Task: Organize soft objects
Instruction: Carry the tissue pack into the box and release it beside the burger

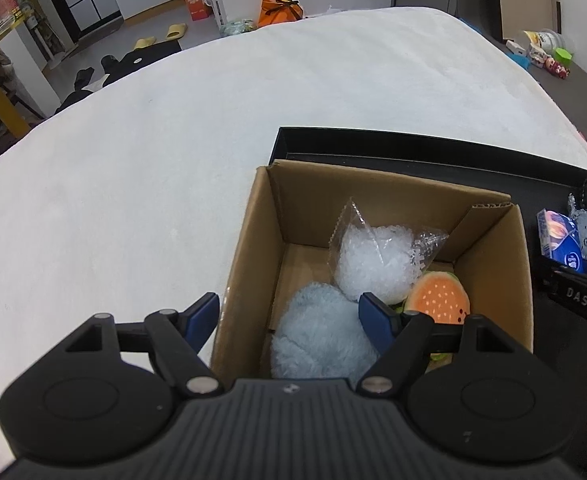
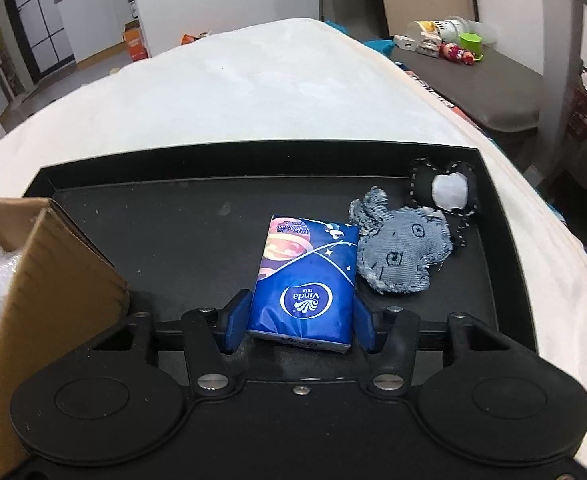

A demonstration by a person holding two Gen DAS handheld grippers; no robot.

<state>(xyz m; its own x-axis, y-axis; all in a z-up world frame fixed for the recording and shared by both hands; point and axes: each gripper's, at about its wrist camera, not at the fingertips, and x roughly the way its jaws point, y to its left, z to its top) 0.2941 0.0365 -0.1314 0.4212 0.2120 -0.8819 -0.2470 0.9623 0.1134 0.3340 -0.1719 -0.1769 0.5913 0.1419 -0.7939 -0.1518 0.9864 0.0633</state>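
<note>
A blue tissue pack (image 2: 305, 276) lies on the black tray (image 2: 173, 232), and my right gripper (image 2: 301, 312) is shut on its near end, one blue pad against each side. To its right are a denim plush (image 2: 401, 252) and a black-and-white stitched toy (image 2: 445, 190). My left gripper (image 1: 289, 304) hangs open over the cardboard box (image 1: 245, 240), straddling its left wall and holding nothing. Inside the box sit a pale blue fluffy plush (image 1: 321, 340), a clear bag of white beads (image 1: 369, 264) and an orange seeded plush (image 1: 441, 298).
Box and tray rest on a white padded surface (image 1: 133, 180) that stretches far and left. The box's flap (image 2: 53, 272) stands just left of my right gripper. A grey bench with small toys (image 2: 461, 48) lies beyond the right edge.
</note>
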